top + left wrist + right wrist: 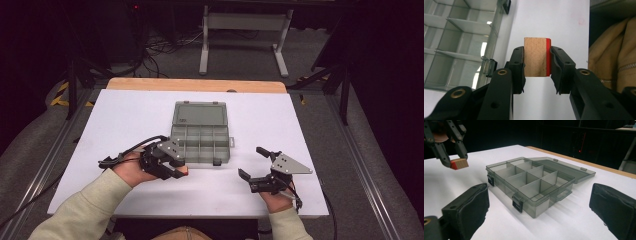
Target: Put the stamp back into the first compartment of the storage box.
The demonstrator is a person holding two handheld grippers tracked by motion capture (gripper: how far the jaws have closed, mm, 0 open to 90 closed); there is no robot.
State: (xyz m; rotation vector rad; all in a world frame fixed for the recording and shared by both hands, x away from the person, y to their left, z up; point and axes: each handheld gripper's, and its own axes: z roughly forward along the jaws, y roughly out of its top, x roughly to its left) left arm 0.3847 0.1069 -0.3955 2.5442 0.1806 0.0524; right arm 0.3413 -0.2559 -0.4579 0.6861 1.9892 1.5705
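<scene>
A small wooden block (535,57) with one red face is clamped between the jaws of my left gripper (537,66), held just above the white table. From the right gripper view the same block (459,164) hangs at the upper left, off the near left corner of the box. The grey compartment box (201,136) lies open mid-table, its lid flat behind it, its compartments (529,176) empty. My left gripper (176,168) sits at the box's near left corner. My right gripper (251,162) rests open to the right of the box, nothing between its jaws.
The white tabletop (280,125) has bare room right of the box and along the near edge. A wooden strip (195,85) borders the far side. Metal rails (350,150) run along both flanks, with a white stand (245,35) and cables on the floor behind.
</scene>
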